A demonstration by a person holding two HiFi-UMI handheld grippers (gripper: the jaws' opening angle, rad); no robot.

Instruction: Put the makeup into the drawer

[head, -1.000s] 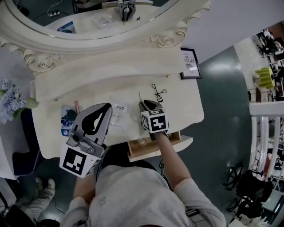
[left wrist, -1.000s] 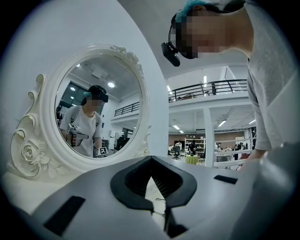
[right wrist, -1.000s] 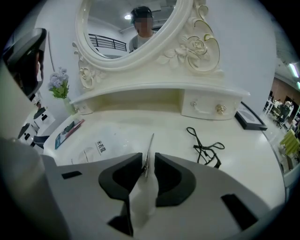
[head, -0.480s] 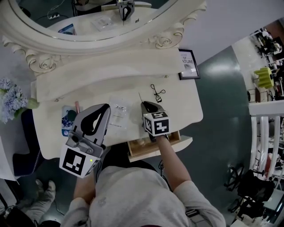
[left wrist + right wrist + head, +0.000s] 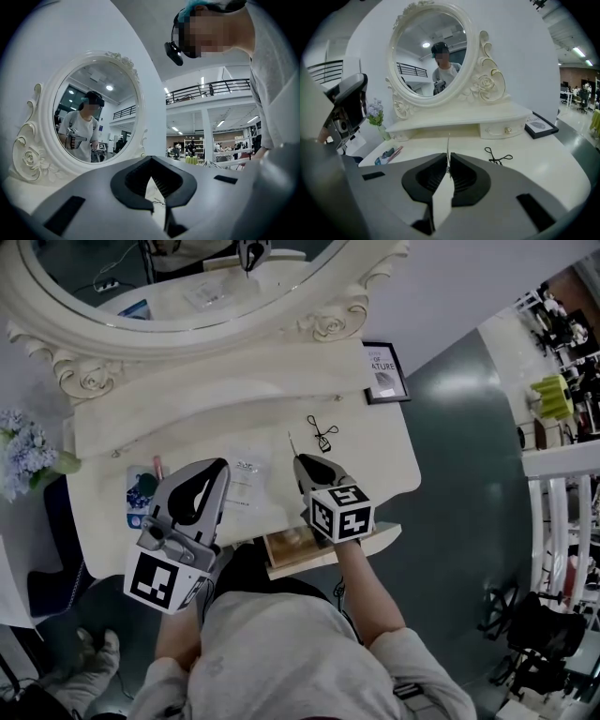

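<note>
Vanity tabletop [image 5: 394,457] with open drawer [image 5: 291,547] under front edge, thin stick [image 5: 448,143] in right gripper [image 5: 302,463].

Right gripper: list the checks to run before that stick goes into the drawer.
1. Grip: right gripper shut on the thin stick: ok.
2. Drawer pulled open: ok.
3. Stick above the drawer: it is over the tabletop, beyond the drawer: not ok.
4. Free room inside the drawer: largely hidden under the right gripper: cannot tell.
5. Left gripper out of the way: shut, empty, left of the drawer: ok.
</note>
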